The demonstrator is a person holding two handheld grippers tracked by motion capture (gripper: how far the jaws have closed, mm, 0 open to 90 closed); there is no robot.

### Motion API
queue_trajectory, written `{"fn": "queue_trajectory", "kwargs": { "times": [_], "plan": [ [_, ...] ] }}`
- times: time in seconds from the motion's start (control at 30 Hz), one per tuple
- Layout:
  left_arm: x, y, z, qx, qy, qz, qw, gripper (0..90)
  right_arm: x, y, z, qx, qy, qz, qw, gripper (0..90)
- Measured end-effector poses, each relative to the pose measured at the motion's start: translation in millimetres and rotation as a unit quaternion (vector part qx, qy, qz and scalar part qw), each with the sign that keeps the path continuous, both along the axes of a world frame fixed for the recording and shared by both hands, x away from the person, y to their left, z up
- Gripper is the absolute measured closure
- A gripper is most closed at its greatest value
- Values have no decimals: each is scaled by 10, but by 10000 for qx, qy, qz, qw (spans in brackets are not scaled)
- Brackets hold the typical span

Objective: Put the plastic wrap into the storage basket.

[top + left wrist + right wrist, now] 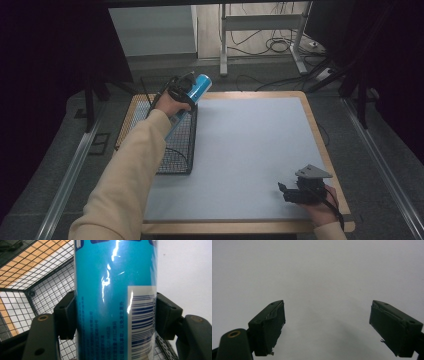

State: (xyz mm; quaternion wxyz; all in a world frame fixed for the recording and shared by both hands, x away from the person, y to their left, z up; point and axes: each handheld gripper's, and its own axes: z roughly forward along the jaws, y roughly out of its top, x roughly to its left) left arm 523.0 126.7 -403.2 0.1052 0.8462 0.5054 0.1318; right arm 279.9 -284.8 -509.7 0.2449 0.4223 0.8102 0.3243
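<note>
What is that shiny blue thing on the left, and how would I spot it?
Start at the grey mat covering the table, then look to the black wire basket on its left edge. Above it, the left tool grips a glossy blue can, the scene's one bright colour, with a barcode on its side.

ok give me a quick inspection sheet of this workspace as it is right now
surface: grey mat on a wooden table, bare.
job's things: blue can, tilted over the black wire basket at the table's left.
clutter: nothing seen.
grippers: left gripper shut on the can; right gripper open, nothing between its jaws, low over the mat.
cables: black cables on the floor beyond the table.
surroundings: metal table frame, dark curtains.
</note>
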Motion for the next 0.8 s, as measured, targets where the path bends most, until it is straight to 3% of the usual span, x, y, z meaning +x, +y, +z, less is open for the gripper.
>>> {"fn": "queue_trajectory", "kwargs": {
  "times": [0.6,0.67,0.7,0.8],
  "plan": [
    [100,87,-254,152,134,240,9995,309,-6,17,-14,-36,23,42,10000,136],
    [91,88,-242,196,10,222,9996,301,-8,19,-15,-38,23,47,10000,136],
    [72,84,-182,92,-190,250,9995,305,-7,19,-15,-38,25,47,10000,136],
    [35,91,-95,-24,-235,282,9993,272,-2,16,-19,-47,39,50,10000,136]
  ]
}}
